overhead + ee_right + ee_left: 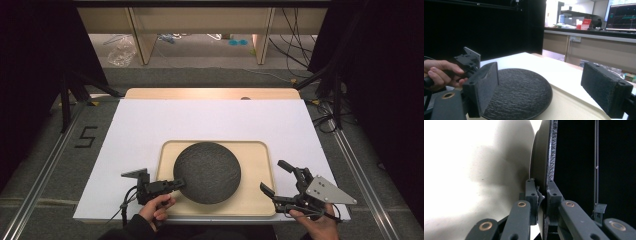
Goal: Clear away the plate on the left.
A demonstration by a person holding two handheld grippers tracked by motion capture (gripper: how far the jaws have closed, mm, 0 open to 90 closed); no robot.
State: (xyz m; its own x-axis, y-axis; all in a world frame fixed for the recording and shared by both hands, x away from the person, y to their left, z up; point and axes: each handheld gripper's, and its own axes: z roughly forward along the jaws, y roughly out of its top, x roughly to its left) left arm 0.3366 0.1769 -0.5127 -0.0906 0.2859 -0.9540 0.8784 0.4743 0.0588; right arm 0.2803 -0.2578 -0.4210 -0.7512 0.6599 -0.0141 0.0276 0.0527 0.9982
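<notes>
Plate: a round dark plate (207, 172) with a rough, pebbled surface like slate or stone — it sits on a pale wooden tray (255, 150) laid on a white board (150, 120) over the table.
Where it lies: roughly mid-tray, slightly toward the person's left; its near-left rim reaches the tray's edge.
Look of it: matte black-grey on top, shallow and wide; in the left gripper view the underside reads smooth and paler, the rim thin and grainy.
Left gripper (176, 184): jaws pressed onto the plate's left rim, one above and one below — the pinch is narrow and right at the edge.
Right gripper (276, 180): jaws spread wide, holding nothing, hovering by the tray's right end, near the plate but apart from it.
Step in hand (judged): probably lifting or tilting the plate by its rim.
Doing it well: a one-sided grip on a wide, likely heavy disc invites sagging or slipping, so the pinch should sit deeper on the rim, and the lift go slowly and level.
Second hand: the open gripper could take the opposite rim to share the weight.
Risk: the plate's far edge dragging on the tray's lip.
</notes>
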